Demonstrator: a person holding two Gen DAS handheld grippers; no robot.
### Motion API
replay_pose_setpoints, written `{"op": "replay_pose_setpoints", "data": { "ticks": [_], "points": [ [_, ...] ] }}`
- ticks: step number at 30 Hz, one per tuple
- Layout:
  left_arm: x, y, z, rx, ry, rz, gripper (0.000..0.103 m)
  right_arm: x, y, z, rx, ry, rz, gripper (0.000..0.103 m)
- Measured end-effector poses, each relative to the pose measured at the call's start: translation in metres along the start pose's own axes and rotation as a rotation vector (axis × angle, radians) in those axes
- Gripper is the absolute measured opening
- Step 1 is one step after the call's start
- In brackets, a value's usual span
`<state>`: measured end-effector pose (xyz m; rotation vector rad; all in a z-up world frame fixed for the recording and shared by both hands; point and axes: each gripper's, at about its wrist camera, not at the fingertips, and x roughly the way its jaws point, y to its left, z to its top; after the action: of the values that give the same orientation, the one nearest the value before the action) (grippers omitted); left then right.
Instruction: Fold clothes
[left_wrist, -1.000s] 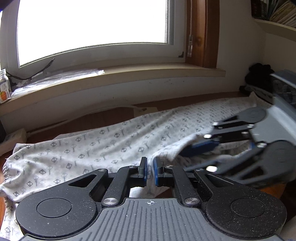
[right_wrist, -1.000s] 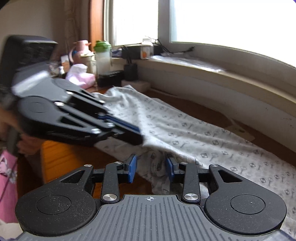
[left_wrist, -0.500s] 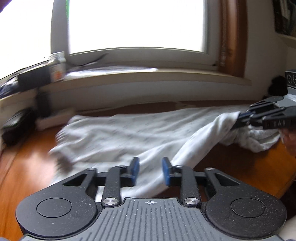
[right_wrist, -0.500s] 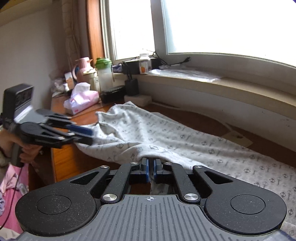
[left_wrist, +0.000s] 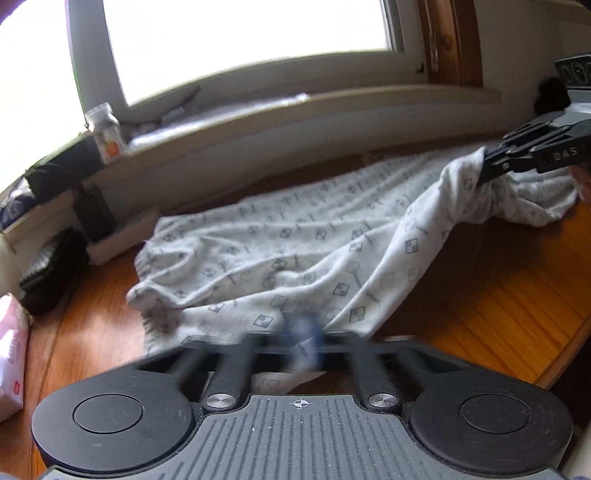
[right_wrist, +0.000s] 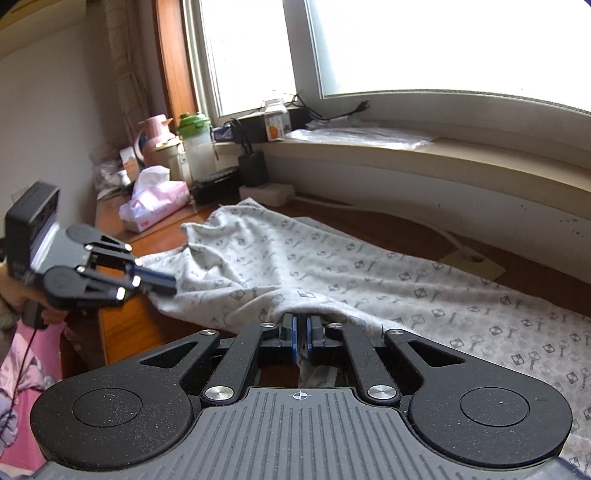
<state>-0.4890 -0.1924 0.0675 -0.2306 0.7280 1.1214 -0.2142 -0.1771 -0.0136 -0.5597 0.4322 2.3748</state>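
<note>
On right tool (left_wrist: 484, 171), "DAS" lettering (white)

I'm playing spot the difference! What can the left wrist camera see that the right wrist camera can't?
Only the left wrist view shows the black bundle in the far corner. Only the right wrist view shows the pink flask and the green-lidded bottle. Both show the patterned garment on the wooden table, with the left gripper and right gripper each pinching its cloth.

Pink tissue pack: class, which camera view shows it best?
The right wrist view: the whole pink tissue pack sits sharp on the table beyond the garment. The left wrist view catches only its cropped edge.
</note>
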Motion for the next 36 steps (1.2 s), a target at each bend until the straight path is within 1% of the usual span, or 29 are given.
{"op": "replay_pose_setpoints", "data": {
  "ticks": [3,5,7,9,10,11,12,13,14,17,19,22,24,25,26,27,29,31,34,36],
  "points": [
    [-0.015,0.019,0.017,-0.04,-0.028,0.074,0.0,-0.007,0.001,-0.003,0.011,0.014,0.023,0.005],
    [-0.027,0.03,0.03,-0.056,-0.071,0.101,0.0,-0.013,0.006,-0.002,-0.003,0.014,0.03,0.005],
    [-0.033,0.035,0.037,-0.05,-0.078,0.12,0.0,-0.02,0.011,-0.002,-0.032,0.009,0.026,0.005],
    [-0.031,0.04,0.038,-0.063,-0.069,0.123,0.006,-0.02,0.012,-0.001,-0.038,0.01,0.022,0.005],
    [-0.027,0.044,0.036,-0.08,-0.055,0.128,0.017,-0.019,0.011,-0.001,-0.036,0.013,0.021,0.005],
    [-0.024,0.048,0.033,-0.098,-0.041,0.137,0.034,-0.017,0.009,-0.002,-0.034,0.016,0.018,0.005],
    [-0.02,0.052,0.027,-0.116,-0.024,0.148,0.042,-0.015,0.008,-0.003,-0.031,0.019,0.017,0.006],
    [-0.017,0.055,0.02,-0.134,-0.006,0.16,0.054,-0.013,0.007,-0.004,-0.028,0.021,0.017,0.006],
    [-0.014,0.058,0.013,-0.149,0.011,0.163,0.055,-0.011,0.006,-0.005,-0.024,0.023,0.02,0.006],
    [-0.009,0.064,-0.009,-0.191,0.062,0.135,0.057,-0.008,0.005,-0.009,-0.019,0.027,0.022,0.006],
    [-0.004,0.065,-0.02,-0.205,0.084,0.133,0.057,-0.006,0.003,-0.011,-0.016,0.031,0.021,0.006],
    [-0.004,0.067,-0.024,-0.239,0.067,0.113,0.055,-0.005,0.002,-0.011,-0.013,0.03,0.021,0.006],
    [-0.003,0.068,-0.022,-0.243,0.061,0.101,0.044,-0.005,0.001,-0.011,-0.01,0.027,0.023,0.006],
    [-0.004,0.067,-0.021,-0.238,0.056,0.102,0.027,-0.006,0.001,-0.01,-0.009,0.027,0.025,0.006],
    [-0.003,0.068,-0.017,-0.237,0.053,0.097,0.012,-0.006,0.0,-0.01,-0.009,0.026,0.026,0.006],
    [-0.003,0.069,-0.013,-0.238,0.05,0.091,0.011,-0.007,0.0,-0.01,-0.01,0.025,0.027,0.006],
    [-0.003,0.071,0.002,-0.217,0.055,0.121,0.01,-0.008,-0.001,-0.009,-0.011,0.022,0.03,0.006],
    [-0.009,0.077,0.026,-0.19,0.046,0.165,0.009,-0.01,-0.002,-0.007,0.008,0.026,0.045,0.005],
    [-0.023,0.098,0.062,-0.2,0.031,0.205,0.007,-0.023,0.003,-0.004,0.018,0.027,0.073,0.005],
    [-0.021,0.103,0.074,-0.167,0.083,0.232,0.005,-0.034,0.011,-0.006,0.021,0.037,0.106,0.005]
  ]
}}
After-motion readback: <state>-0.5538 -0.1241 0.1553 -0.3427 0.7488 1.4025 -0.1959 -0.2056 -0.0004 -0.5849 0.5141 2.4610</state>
